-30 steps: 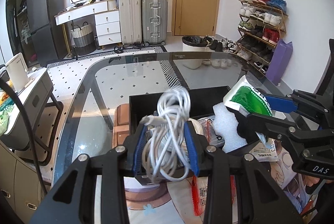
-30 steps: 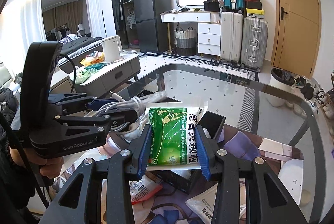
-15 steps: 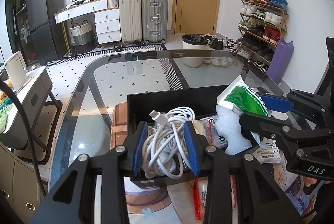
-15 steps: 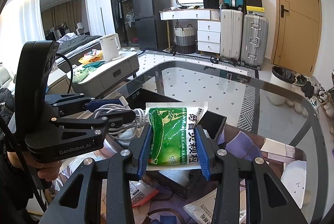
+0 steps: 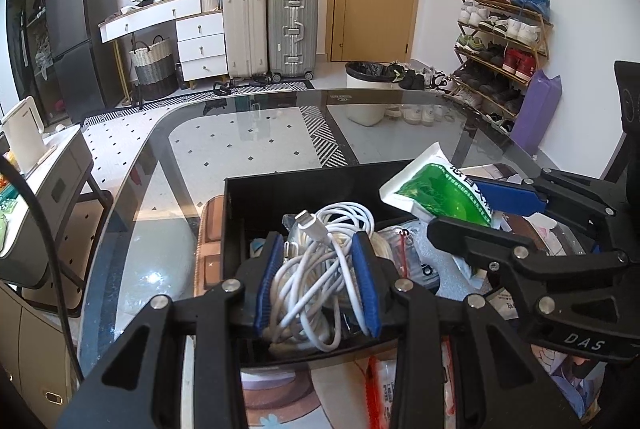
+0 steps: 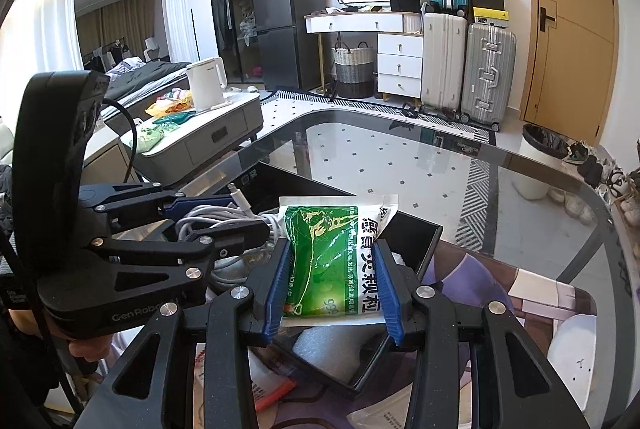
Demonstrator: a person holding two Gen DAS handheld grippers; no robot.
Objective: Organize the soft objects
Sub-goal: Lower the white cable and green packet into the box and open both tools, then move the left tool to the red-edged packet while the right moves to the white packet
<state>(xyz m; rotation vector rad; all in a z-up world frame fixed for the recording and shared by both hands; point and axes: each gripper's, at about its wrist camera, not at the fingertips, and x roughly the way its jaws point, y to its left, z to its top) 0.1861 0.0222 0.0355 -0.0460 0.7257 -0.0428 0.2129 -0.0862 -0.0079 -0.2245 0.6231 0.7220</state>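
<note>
Down at the near end of the glass surface (image 5: 256, 149), the left claw (image 5: 316, 281) is clamped on a bundle of white cable (image 5: 320, 269), its blue pads pressing both sides, and the bundle sits low inside the black box (image 5: 304, 189), within its near wall. Just to the right, the right claw (image 6: 332, 281) is closed on a green and white packet (image 6: 336, 261), held above the box's right-hand corner with the packet's top edge poking past the rim. Both claws are close together, nearly side by side over the box. Loose packets and a patterned mat (image 6: 500, 281) crowd the near edge of the surface, while beyond the far wall of the box the glass runs bare to its curved rim.
</note>
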